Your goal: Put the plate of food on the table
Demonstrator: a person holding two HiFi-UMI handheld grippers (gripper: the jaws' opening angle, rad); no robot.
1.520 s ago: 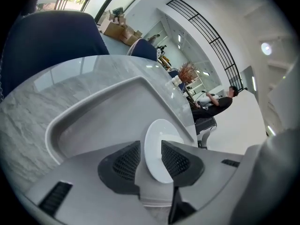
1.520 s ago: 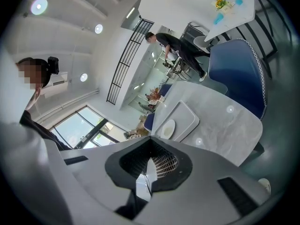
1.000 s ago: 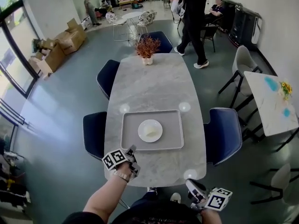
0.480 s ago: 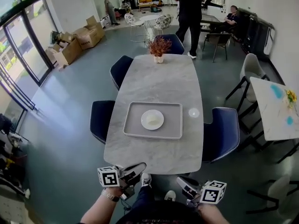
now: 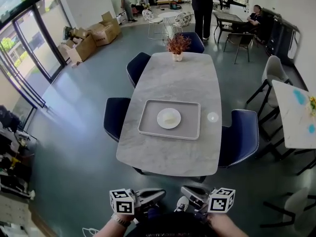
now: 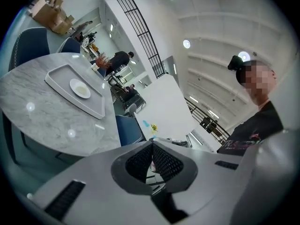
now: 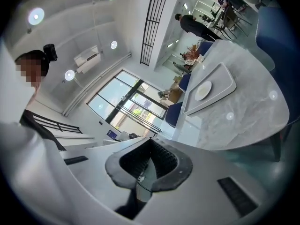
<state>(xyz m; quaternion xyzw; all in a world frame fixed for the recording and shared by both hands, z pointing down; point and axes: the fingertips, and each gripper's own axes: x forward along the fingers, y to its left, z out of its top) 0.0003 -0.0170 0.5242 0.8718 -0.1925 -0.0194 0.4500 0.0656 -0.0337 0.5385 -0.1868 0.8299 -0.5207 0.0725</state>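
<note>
A white plate (image 5: 169, 118) with a pale piece of food lies in the middle of a grey tray (image 5: 190, 125) on the marble table (image 5: 173, 157). Both grippers hover near my body, off the table's near end and well short of the tray. My left gripper (image 5: 162, 194) is shut and holds nothing; my right gripper (image 5: 184, 189) is shut too, its tip facing the left one. The left gripper view shows its gripper (image 6: 152, 144) shut, with the plate (image 6: 80, 88) and tray (image 6: 61, 76) far off. The right gripper (image 7: 151, 140) likewise sees the plate (image 7: 203, 90) at a distance.
Dark blue chairs (image 5: 240, 135) stand along both sides of the table, and a pot of dried flowers (image 5: 178, 44) at its far end. Cardboard boxes (image 5: 91, 36) lie at the far left. People (image 5: 203, 4) stand and sit at the back. Another table (image 5: 296, 112) is at the right.
The view has backed away from the table. My left gripper left the table's near-left corner and swung in toward my body; the right one also drew in. Plate and tray have not moved.
</note>
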